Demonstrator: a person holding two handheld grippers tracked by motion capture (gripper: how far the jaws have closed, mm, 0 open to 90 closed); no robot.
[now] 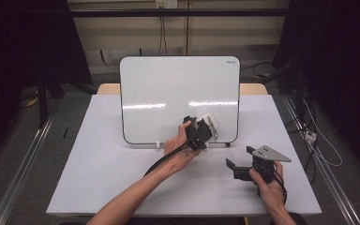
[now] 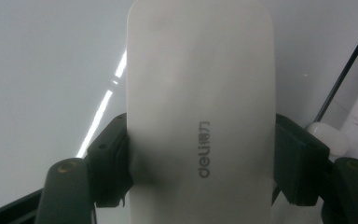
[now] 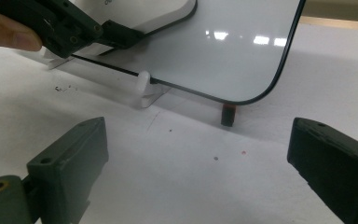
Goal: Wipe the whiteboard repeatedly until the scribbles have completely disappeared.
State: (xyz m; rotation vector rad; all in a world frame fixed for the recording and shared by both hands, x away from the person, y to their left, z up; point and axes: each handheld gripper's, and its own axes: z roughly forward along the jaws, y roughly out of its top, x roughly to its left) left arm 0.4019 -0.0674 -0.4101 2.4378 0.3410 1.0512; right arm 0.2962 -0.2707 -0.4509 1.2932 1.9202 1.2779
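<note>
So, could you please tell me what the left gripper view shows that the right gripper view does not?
Left gripper view: grey brand lettering on the white eraser, with the left gripper shut on its sides. Right gripper view: the rounded lower corner of the whiteboard, its white clip foot, a small dark foot, and the right gripper open, holding nothing. Both: the glossy board face with light reflections, and the gripped eraser.

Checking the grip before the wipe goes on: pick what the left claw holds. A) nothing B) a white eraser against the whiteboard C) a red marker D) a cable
B: in the left gripper view the left claw has both jaws pressed on the sides of the white eraser, held at the whiteboard in the high view.
</note>
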